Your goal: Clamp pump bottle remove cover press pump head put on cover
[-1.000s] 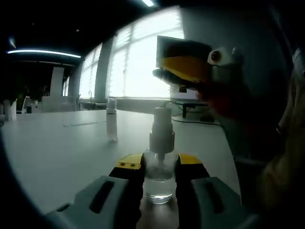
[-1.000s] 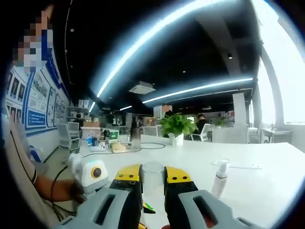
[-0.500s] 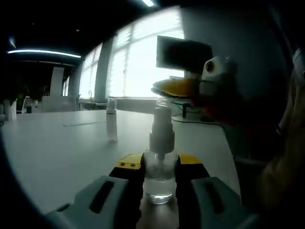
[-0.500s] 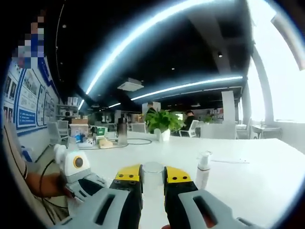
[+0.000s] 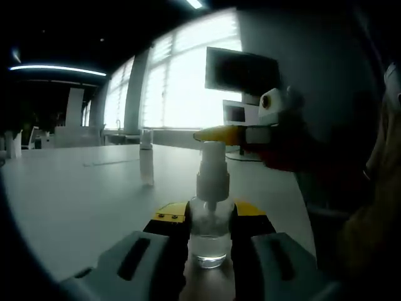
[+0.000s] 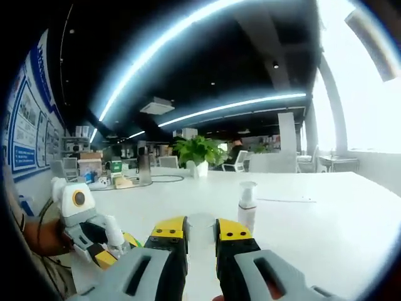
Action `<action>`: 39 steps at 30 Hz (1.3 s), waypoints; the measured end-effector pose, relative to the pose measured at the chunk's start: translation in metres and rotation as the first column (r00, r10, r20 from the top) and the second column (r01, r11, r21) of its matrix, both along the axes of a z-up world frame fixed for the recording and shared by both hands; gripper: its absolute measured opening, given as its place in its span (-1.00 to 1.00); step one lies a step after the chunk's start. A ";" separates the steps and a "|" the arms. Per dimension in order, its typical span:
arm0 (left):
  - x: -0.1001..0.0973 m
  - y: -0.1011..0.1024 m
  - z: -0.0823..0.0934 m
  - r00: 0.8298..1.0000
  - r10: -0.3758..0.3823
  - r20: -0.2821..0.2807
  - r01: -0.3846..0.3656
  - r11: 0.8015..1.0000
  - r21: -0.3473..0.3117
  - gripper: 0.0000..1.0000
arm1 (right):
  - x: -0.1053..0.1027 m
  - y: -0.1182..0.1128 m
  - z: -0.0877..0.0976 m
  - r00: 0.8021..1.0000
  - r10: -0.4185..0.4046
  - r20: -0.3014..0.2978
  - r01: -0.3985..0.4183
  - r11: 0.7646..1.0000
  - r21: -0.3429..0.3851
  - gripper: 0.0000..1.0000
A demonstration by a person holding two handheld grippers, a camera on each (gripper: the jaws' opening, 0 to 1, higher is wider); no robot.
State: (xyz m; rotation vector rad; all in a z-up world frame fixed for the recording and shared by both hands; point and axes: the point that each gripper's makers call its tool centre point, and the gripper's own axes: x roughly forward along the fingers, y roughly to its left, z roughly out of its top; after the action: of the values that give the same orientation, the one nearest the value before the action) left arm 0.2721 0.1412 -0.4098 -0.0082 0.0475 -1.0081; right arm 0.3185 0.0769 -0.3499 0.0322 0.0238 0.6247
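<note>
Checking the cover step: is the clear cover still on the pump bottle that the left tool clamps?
No: in the left gripper view the pump bottle shows its bare white pump head above the left tool.

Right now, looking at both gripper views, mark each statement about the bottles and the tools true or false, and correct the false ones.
1. The left tool is clamped on the clear pump bottle. True.
2. The pump bottle lies on its side. False: it stands upright on the white table.
3. The right tool holds a clear cover between its jaws. True.
4. The cover sits on the pump head. False: the head is bare.
5. A second bottle stands farther back on the table. True.
</note>
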 end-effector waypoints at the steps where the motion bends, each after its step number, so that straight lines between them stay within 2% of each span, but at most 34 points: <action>1: 0.000 0.000 0.000 1.000 0.000 0.000 0.000 1.000 0.000 -0.67 | 0.001 -0.001 -0.002 1.000 -0.006 -0.001 0.006 1.000 -0.004 -0.76; 11: -0.001 0.000 0.000 1.000 0.001 0.001 -0.001 1.000 0.001 -0.67 | 0.023 -0.013 -0.030 0.997 -0.065 -0.039 0.063 0.997 -0.050 -0.76; 20: 0.000 0.000 0.000 1.000 0.000 0.001 0.000 1.000 0.001 -0.67 | 0.039 -0.021 -0.049 0.993 -0.081 -0.086 0.077 0.996 -0.050 -0.76; 28: 0.000 0.001 0.000 1.000 0.000 0.001 0.000 1.000 0.001 -0.67 | 0.040 -0.025 -0.065 0.989 -0.093 -0.116 0.085 0.994 -0.071 -0.76; 34: 0.000 0.001 0.000 1.000 0.001 0.001 -0.001 1.000 0.001 -0.67 | 0.043 -0.027 -0.070 0.987 -0.101 -0.123 0.091 0.993 -0.081 -0.76; 39: -0.001 0.000 0.000 1.000 0.001 0.001 -0.001 1.000 0.001 -0.67 | 0.043 -0.028 -0.079 0.982 -0.126 -0.143 0.111 0.987 -0.112 -0.76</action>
State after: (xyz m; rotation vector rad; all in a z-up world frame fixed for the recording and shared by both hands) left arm 0.2715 0.1416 -0.4095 -0.0067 0.0471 -1.0067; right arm 0.3613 0.0488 -0.4286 -0.0201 0.1990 0.4998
